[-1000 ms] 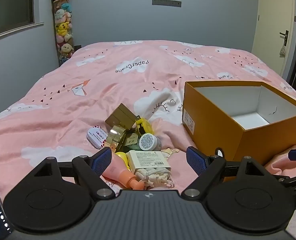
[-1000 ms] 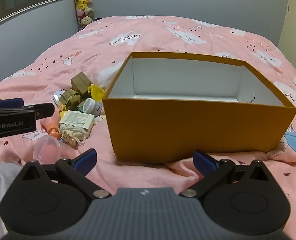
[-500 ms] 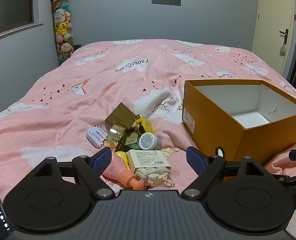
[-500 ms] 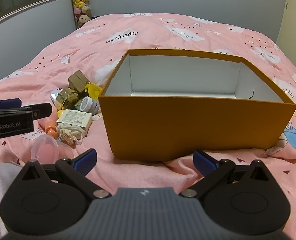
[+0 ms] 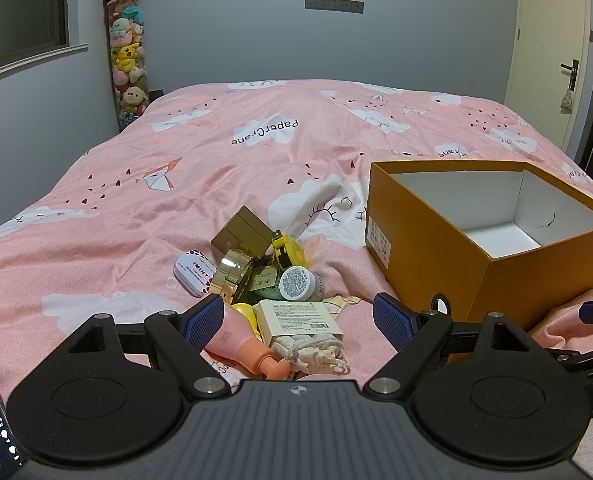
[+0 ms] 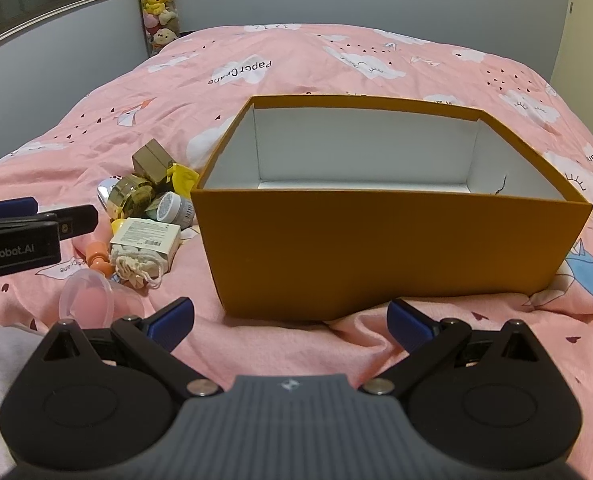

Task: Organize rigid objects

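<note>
Both grippers, left gripper (image 5: 296, 316) and right gripper (image 6: 290, 320), hover with fingers spread, empty, near the orange box (image 6: 376, 240); small items (image 5: 272, 280) lie left of it.

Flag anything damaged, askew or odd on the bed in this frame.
The orange box has a small dark crack-like mark on its white inner right wall, though it may be only a scuff. The small items lie jumbled in a heap beside the box, none inside. Both grippers are open and hold nothing.

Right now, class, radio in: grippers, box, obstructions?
Left gripper open, right gripper open, both empty. Orange box empty. Item pile untouched beside it. Nothing blocking.
</note>
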